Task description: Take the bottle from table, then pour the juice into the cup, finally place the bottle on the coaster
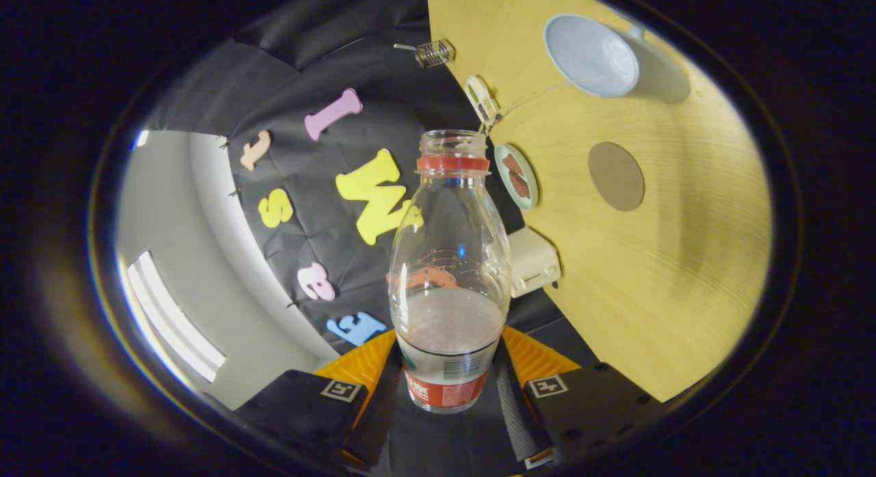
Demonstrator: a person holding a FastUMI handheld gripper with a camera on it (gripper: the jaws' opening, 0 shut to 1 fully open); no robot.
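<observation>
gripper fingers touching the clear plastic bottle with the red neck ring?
Touching. The gripper view shows the clear plastic bottle with the red neck ring between the fingers of the gripper, both pressed against its lower sides, no gap visible.

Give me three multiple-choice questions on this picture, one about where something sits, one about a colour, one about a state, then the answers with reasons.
1. Where is the bottle?
A. between the fingers of the tongs
B. on the coaster
C. inside the cup

2. What colour is the ring around the bottle's neck?
A. green
B. red
C. white

3. What is the state of the bottle's mouth?
A. capped
B. corked
C. open, no cap

Answers:
1. A, both fingers press on its lower sides.
2. B, a red band sits just under the clear threaded mouth.
3. C, the threaded rim is bare and see-through.
</observation>
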